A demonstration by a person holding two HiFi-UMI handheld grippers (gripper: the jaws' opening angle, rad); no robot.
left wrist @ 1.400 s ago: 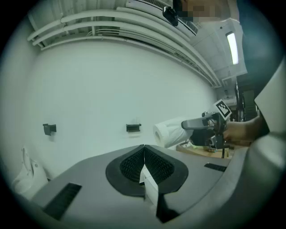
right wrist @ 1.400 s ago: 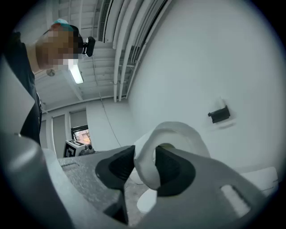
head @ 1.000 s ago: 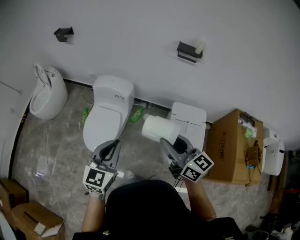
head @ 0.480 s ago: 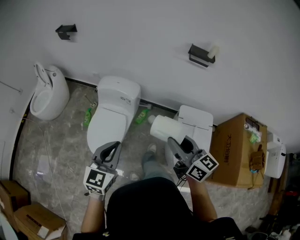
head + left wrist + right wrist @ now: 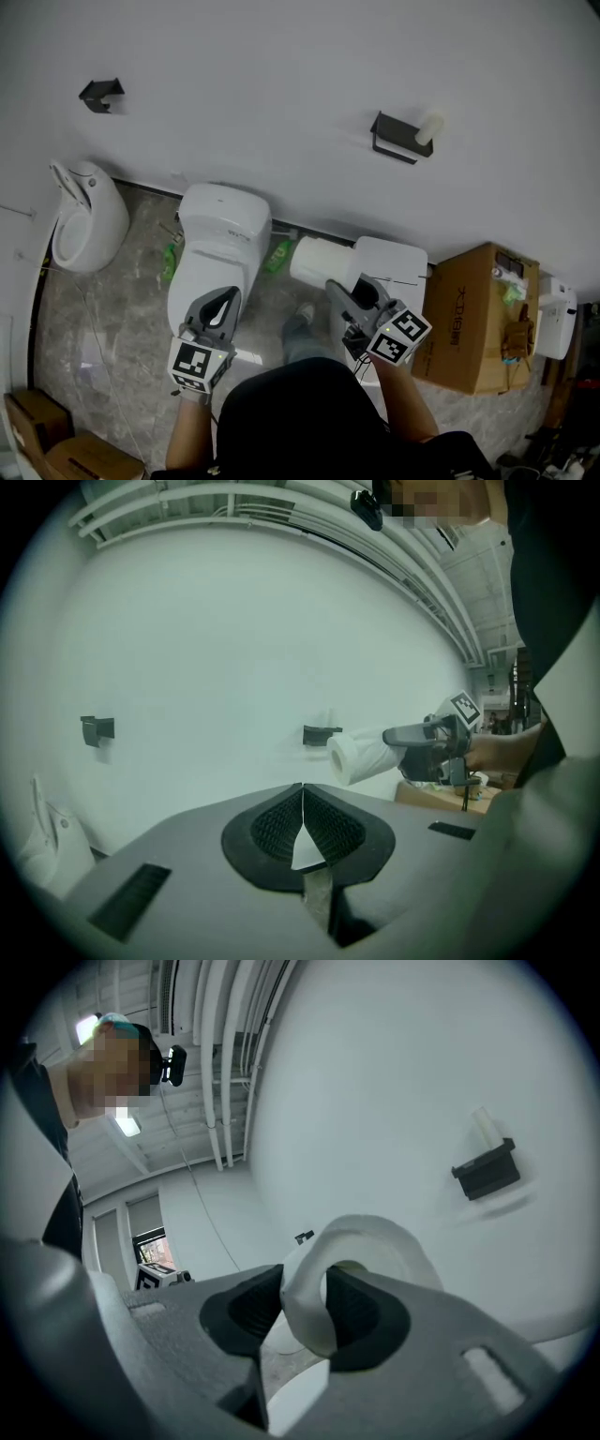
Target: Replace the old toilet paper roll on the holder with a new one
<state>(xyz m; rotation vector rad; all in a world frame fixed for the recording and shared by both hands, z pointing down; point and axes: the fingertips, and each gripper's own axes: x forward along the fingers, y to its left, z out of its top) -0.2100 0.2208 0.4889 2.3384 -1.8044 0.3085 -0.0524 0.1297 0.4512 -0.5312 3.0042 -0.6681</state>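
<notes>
My right gripper [image 5: 336, 287] is shut on the new white toilet paper roll [image 5: 322, 263]; its jaws pinch one wall of the roll [image 5: 323, 1302], with one finger inside the core hole. The black wall holder [image 5: 401, 137] is up and to the right of the roll and carries the old, nearly bare cardboard core [image 5: 429, 125]. In the right gripper view the holder [image 5: 487, 1171] lies ahead on the right, with the core [image 5: 483, 1124] sticking up from it. My left gripper [image 5: 223, 298] is shut and holds nothing, its pads [image 5: 302, 808] pressed together. From there the roll [image 5: 361, 755] shows just right of the holder [image 5: 322, 734].
A white toilet [image 5: 220, 239] stands against the wall below my left gripper, and a second white fixture [image 5: 394, 267] sits under the roll. Farther off are a urinal [image 5: 84, 216] at the left, a cardboard box [image 5: 483, 300] at the right, another black holder [image 5: 100, 92] and green bottles [image 5: 277, 255].
Both grippers have moved toward the wall, the right one carrying the roll. The holder now sits lower in the head view and closer to the roll. My foot has come into view.
</notes>
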